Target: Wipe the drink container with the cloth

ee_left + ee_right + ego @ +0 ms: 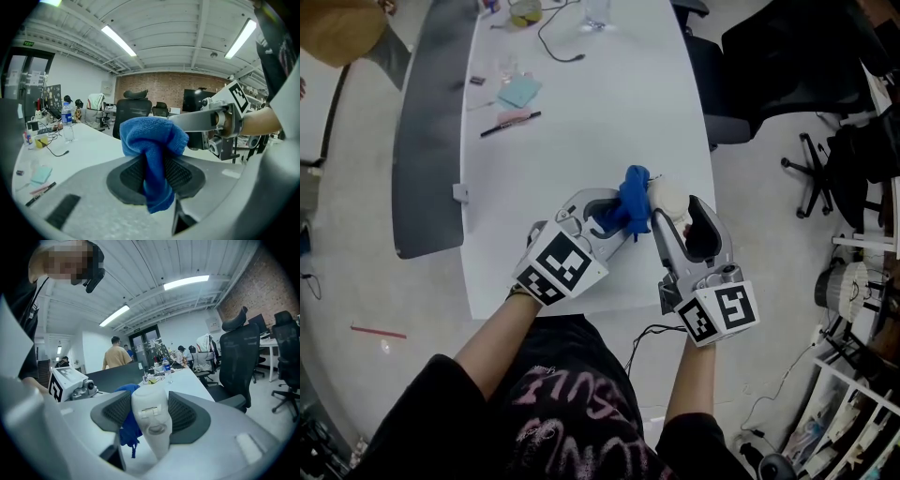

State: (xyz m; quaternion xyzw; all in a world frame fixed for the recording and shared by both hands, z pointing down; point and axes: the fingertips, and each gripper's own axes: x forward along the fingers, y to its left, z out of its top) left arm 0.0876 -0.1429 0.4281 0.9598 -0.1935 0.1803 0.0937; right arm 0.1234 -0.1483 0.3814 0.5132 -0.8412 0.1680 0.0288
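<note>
My left gripper (617,217) is shut on a blue cloth (631,201), which bunches between its pads in the left gripper view, cloth (153,152). My right gripper (673,214) is shut on a white drink container (668,199), seen upright between the ribbed pads as the container (151,423). In the head view the cloth presses against the container's left side above the near end of the white table (581,141). The cloth (126,427) shows just behind the container in the right gripper view.
Far up the table lie a teal pad (518,91), a pink pen and black marker (511,122), a cable (558,47) and a glass (596,13). A dark bench (431,131) runs along the table's left; office chairs (787,56) stand at the right.
</note>
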